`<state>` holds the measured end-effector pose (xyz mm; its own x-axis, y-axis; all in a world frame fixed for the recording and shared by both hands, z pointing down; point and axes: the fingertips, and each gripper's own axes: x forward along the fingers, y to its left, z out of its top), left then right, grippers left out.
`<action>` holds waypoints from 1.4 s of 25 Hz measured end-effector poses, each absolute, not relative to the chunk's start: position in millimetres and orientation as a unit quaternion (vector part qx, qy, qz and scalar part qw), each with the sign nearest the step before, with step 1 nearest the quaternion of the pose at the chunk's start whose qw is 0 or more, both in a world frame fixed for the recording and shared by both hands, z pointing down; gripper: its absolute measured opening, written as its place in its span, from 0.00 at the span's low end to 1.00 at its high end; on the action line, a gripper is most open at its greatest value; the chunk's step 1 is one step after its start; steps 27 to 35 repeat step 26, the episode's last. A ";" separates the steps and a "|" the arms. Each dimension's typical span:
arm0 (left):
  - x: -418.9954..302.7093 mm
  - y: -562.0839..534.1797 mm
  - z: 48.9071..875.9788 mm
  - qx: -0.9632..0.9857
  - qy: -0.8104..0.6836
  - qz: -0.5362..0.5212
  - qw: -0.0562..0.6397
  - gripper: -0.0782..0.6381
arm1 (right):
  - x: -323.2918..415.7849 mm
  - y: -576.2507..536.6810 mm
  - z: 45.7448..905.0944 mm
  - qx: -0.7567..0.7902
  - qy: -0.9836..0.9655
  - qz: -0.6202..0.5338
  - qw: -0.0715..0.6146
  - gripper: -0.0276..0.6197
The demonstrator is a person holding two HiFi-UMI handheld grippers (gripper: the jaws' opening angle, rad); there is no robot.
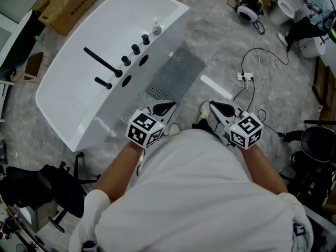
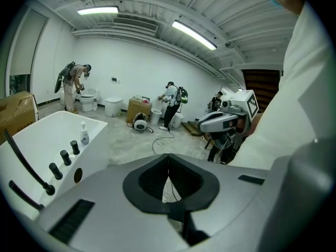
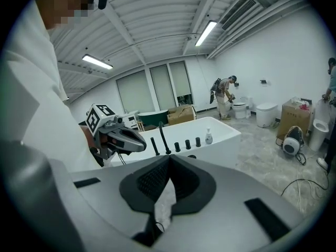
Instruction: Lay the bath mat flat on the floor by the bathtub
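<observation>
Scuffing looks like the main risk: the grey perforated rubber bath mat [image 1: 176, 75] lies flat on the floor just beside the white bathtub [image 1: 176, 28], and a careless step could kick an edge up. Left gripper [image 1: 169, 107] and right gripper [image 1: 214, 105] are both clenched on nothing, near the person's waist, apart from the mat.

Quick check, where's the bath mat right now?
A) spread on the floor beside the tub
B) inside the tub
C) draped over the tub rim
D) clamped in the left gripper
A: the head view shows the grey bath mat spread on the floor alongside the bathtub, while the left gripper and right gripper are shut on nothing.
</observation>
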<state>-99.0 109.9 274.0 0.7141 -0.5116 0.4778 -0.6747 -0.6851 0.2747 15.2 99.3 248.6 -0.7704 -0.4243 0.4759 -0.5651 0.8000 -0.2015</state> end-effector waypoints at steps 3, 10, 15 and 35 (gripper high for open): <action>-104.0 112.4 275.9 0.897 -0.333 0.186 0.223 0.13 | 11.4 99.7 248.7 0.263 -0.927 0.166 0.212 0.06; -110.9 113.0 282.0 0.895 -0.336 0.185 0.229 0.13 | 6.4 98.9 252.9 0.260 -0.926 0.166 0.216 0.06; -109.7 108.4 282.9 0.895 -0.333 0.184 0.232 0.13 | 5.9 94.0 252.3 0.262 -0.926 0.163 0.217 0.06; -101.9 101.6 290.8 0.895 -0.327 0.187 0.238 0.13 | 12.3 90.3 256.5 0.262 -0.925 0.165 0.218 0.05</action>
